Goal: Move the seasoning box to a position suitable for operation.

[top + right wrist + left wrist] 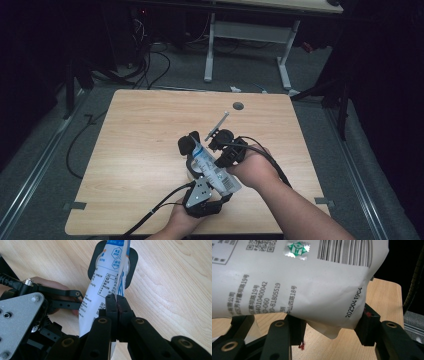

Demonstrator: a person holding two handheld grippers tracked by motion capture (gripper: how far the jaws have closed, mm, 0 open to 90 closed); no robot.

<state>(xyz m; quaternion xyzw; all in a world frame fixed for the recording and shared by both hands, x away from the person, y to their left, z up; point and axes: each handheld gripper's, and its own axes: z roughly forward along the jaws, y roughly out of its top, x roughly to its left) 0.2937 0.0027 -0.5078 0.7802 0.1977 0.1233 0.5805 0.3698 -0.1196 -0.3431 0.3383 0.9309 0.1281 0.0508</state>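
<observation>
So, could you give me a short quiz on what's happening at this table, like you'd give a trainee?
1. True or false: the pouch lies flat on the table, untouched.
2. What does the right tool pinch? A) a cable B) the pouch's edge C) nothing
3. Fill in: the left tool grips the pouch's printed side, below its ____.

Key: 1 false, both tools hold it; 2 B; 3 barcode.

table (pixel 145 140): pale matt wood grain | pouch (pixel 312 285): smooth, creased plastic film
</observation>
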